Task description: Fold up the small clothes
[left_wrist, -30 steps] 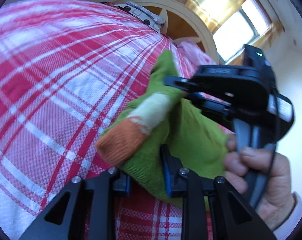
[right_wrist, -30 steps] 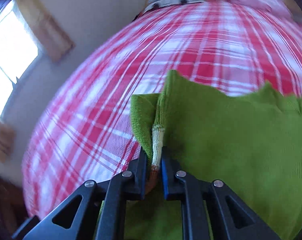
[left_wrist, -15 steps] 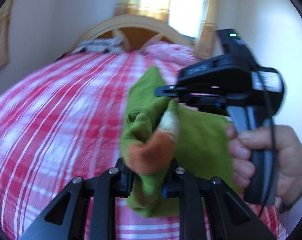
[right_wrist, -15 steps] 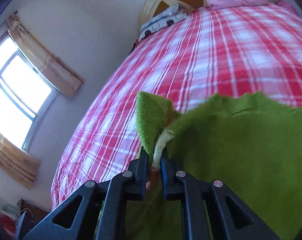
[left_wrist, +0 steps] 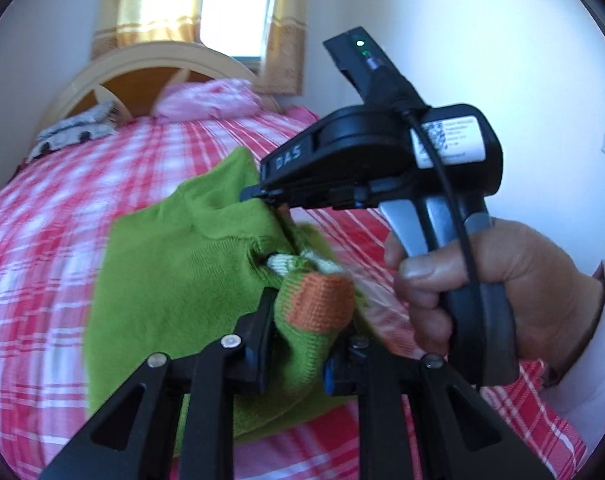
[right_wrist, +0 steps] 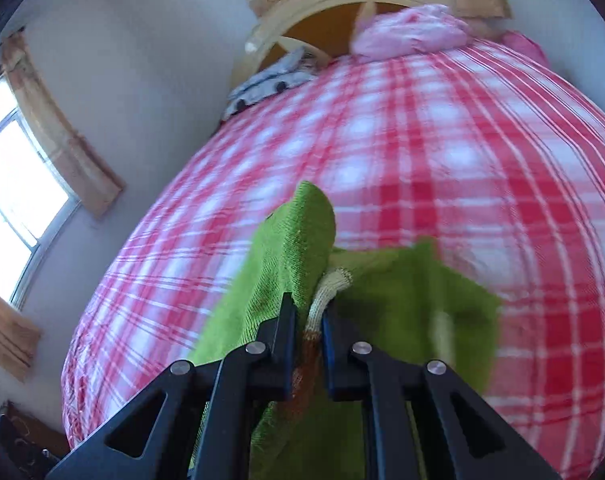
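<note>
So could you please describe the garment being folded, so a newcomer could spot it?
Start at the red-and-white checked bedspread. Both grippers hold a small lime-green knitted garment above it. Only it has a cream and orange cuff.

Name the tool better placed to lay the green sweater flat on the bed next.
Left. The left tool pinches the green knit sweater by its orange cuff, low over the red plaid bedspread; the right tool grips a higher fold.

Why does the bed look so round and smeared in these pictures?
Left wrist view: the fisheye lens bulges the plaid bedspread, and the window glares white. Right wrist view: motion blur smears the green knit garment.
</note>
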`<control>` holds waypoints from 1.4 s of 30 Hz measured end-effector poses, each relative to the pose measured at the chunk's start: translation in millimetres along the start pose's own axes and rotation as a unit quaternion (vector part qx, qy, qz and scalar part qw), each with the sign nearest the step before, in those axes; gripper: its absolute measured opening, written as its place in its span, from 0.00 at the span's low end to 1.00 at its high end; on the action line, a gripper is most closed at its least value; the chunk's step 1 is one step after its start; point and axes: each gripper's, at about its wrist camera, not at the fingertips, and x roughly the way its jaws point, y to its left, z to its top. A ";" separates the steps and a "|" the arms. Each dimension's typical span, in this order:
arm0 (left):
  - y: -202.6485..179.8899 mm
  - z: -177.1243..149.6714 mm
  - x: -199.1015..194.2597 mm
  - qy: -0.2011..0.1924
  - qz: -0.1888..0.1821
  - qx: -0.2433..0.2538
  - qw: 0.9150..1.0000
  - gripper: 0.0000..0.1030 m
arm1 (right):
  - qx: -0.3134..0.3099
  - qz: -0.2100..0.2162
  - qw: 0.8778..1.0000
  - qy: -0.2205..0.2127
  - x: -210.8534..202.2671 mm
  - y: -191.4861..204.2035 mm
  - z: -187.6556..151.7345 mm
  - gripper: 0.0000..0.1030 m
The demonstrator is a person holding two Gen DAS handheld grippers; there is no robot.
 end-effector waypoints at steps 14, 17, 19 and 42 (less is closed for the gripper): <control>-34.9 -21.3 18.9 0.087 -0.018 0.018 0.996 0.45 | 0.075 -0.019 0.997 0.002 17.9 -85.5 -47.1 0.12; -32.4 -31.9 -6.8 0.096 -0.036 0.020 0.995 0.68 | 0.096 -0.031 0.995 -0.004 10.2 -88.7 -50.3 0.22; -22.9 -46.1 -34.8 0.089 -0.043 0.018 0.995 0.75 | 0.106 -0.045 0.993 -0.009 -8.0 -88.2 -53.6 0.22; 97.3 -45.3 -26.9 0.091 0.171 -0.110 0.975 0.82 | -0.037 -0.139 0.989 -0.026 -53.5 18.2 -169.6 0.22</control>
